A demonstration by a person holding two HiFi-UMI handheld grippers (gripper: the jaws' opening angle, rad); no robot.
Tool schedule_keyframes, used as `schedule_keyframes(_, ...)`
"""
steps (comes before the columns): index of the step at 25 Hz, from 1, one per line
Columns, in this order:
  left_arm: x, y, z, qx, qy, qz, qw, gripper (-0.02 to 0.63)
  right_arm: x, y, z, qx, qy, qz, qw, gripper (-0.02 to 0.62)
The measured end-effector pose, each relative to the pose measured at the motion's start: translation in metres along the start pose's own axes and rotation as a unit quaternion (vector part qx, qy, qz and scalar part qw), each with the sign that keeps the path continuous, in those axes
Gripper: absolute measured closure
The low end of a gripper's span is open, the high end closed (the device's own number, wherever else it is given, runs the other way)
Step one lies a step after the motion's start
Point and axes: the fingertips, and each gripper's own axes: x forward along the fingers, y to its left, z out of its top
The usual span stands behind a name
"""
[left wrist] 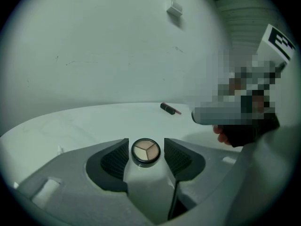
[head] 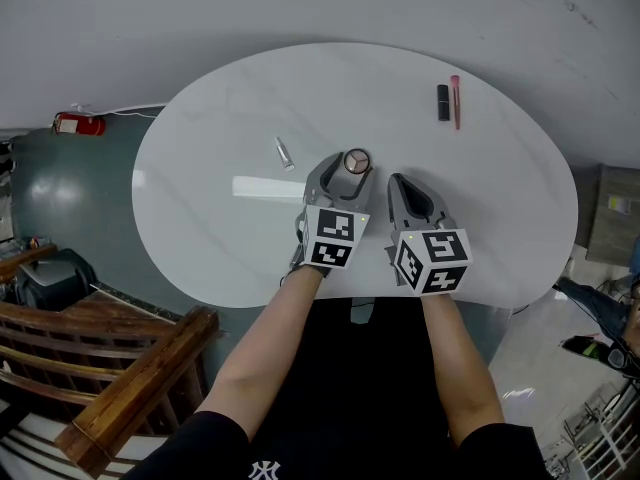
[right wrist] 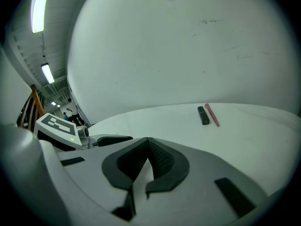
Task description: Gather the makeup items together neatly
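So, status: left gripper (left wrist: 146,149) is released, jaws spread wide. Compact (head: 357,161) sits on the table (head: 220,238) right between its pads (left wrist: 116,158). There's a visible gap on each side, so no pad is pressing on it. Compact is round with a dark rim and lies face up, three shades showing. It's near the table's middle, a bit toward the person.

Right gripper (right wrist: 147,149) is clenched, pads closed against each other with nothing between them. It hangs just beside the left one, over the near half of the table, both pointing away from the person and angled down. The marker cubes on both face up at the head camera.

Other items:
- Lipstick (head: 443,102): black tube lying flat, far side of the table, right of centre.
- Pink stick (head: 456,101): lying parallel, just beside the lipstick on its right. Can't tell if they touch. Both are well apart from the compact.
- Small tube (head: 285,153): pale, lying flat, left of the compact and near it, outside the left jaws.

Items form three separate spots: the lipstick and stick pair far right, the compact at centre, the small tube to its left.

Right gripper view shows the lipstick and stick ahead, slightly to the right. Left gripper view shows the same pair far across the table, beyond the compact.

Table is white, oval, glossy.
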Motion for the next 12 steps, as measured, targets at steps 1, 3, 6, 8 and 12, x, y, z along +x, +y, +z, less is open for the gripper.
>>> schedule_keyframes(1, 0.002, -0.001, -0.001, 0.000, 0.002, -0.002, 1.0000, 0.385, 0.001, 0.000, 0.001, 0.000, 0.000, 0.000, 1.000, 0.580)
schedule_keyframes(3, 0.005, -0.002, -0.003, 0.002, 0.006, -0.006, 1.0000, 0.383, 0.003, -0.001, 0.002, 0.000, 0.000, 0.000, 1.000, 0.578)
schedule_keyframes(6, 0.008, -0.002, -0.004, 0.004, 0.012, -0.006, 0.9999, 0.382, 0.005, -0.002, 0.005, 0.001, -0.001, -0.001, 1.000, 0.580)
schedule_keyframes(8, 0.010, -0.001, -0.005, 0.005, 0.019, -0.004, 0.9998, 0.383, 0.006, -0.004, 0.005, 0.002, 0.001, -0.001, 1.000, 0.580)
schedule_keyframes(12, 0.012, 0.000, -0.007, 0.013, 0.029, 0.009, 0.9995, 0.383, 0.009, -0.006, 0.004, 0.003, 0.004, 0.000, 1.000, 0.580)
